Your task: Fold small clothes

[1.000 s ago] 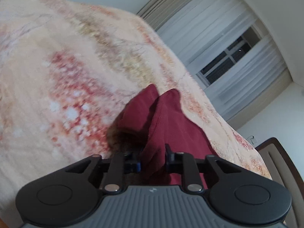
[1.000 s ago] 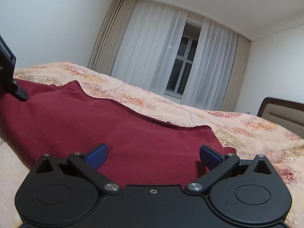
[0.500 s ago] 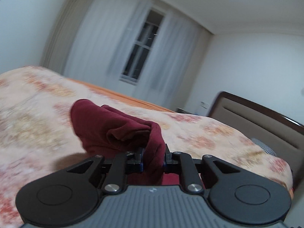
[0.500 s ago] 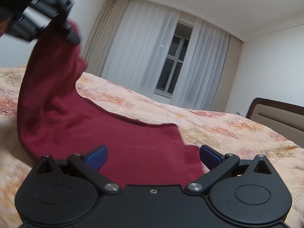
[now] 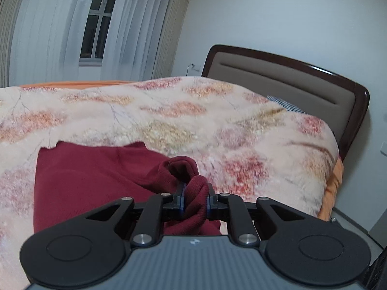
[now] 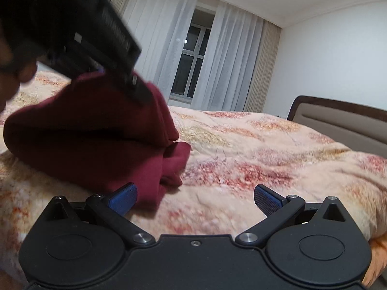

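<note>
A dark red garment [image 5: 96,176] lies on a bed with a floral blanket [image 5: 217,125]. My left gripper [image 5: 195,201] is shut on a bunched edge of the garment, which bulges up between its blue pads. In the right wrist view the same garment [image 6: 96,135] is doubled over itself at the left, with the left gripper's black body [image 6: 79,36] above it, pinching the raised fold. My right gripper [image 6: 195,199] stands open low over the blanket, nothing between its fingers; its left fingertip [image 6: 123,197] is beside the garment's near edge.
A brown padded headboard [image 5: 290,77] stands at the bed's right end, with a checked pillow [image 5: 285,104] just below it. White curtains and a window [image 6: 191,70] fill the far wall. An orange sheet [image 5: 331,188] shows at the bed's right edge.
My left gripper has swung the held edge of the garment over to the right, folding the cloth onto itself. The right gripper has slid right, off the garment and onto bare blanket.
</note>
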Demonstrator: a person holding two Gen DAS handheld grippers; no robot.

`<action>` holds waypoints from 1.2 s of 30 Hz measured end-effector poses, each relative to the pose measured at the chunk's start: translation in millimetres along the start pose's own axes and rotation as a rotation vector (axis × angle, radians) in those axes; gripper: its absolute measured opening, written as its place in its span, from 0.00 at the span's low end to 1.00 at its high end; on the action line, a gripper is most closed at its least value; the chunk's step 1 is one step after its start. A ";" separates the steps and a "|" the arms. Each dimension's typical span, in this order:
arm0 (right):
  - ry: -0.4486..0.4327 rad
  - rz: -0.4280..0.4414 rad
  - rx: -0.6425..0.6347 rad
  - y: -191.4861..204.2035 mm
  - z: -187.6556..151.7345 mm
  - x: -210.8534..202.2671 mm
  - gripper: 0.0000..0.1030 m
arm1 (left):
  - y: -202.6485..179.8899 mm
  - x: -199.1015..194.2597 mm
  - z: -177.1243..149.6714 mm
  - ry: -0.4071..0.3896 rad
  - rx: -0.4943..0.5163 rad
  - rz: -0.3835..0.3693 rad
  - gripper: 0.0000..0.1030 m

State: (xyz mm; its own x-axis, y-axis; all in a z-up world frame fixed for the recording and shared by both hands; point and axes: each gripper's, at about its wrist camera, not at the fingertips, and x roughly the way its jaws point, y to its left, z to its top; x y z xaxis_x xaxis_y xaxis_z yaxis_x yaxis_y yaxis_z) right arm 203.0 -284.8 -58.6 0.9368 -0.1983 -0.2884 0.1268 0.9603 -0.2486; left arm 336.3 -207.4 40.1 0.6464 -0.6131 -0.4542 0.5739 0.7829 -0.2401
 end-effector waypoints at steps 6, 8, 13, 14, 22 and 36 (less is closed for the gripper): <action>0.022 0.014 0.011 -3.8 -6.1 0.0 0.99 | 16.4 -8.6 -6.0 0.041 -0.083 -0.059 0.34; 0.035 0.010 0.015 -2.8 -7.3 -0.5 0.99 | 26.0 -20.3 -5.2 0.041 -0.124 -0.086 0.53; 0.046 0.006 0.033 -7.3 -6.6 -6.7 0.99 | 33.9 -44.4 -4.8 -0.004 -0.193 -0.127 0.91; 0.049 0.002 0.039 -8.8 -6.2 -7.7 0.99 | 35.6 -49.9 -4.9 -0.014 -0.202 -0.121 0.97; 0.039 0.066 0.248 -32.8 10.8 -19.7 0.99 | 77.1 -93.7 -12.4 -0.106 -0.322 0.127 1.00; 0.167 0.457 0.712 -22.1 65.6 26.0 0.99 | 124.0 -93.9 -45.5 -0.015 -0.473 0.369 1.00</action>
State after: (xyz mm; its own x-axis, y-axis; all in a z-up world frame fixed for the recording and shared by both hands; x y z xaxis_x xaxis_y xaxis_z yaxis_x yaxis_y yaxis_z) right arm 245.9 -298.3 0.1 0.8924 0.2650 -0.3652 -0.0242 0.8363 0.5478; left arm 323.9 -48.0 13.9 0.7697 -0.2901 -0.5686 0.0263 0.9045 -0.4258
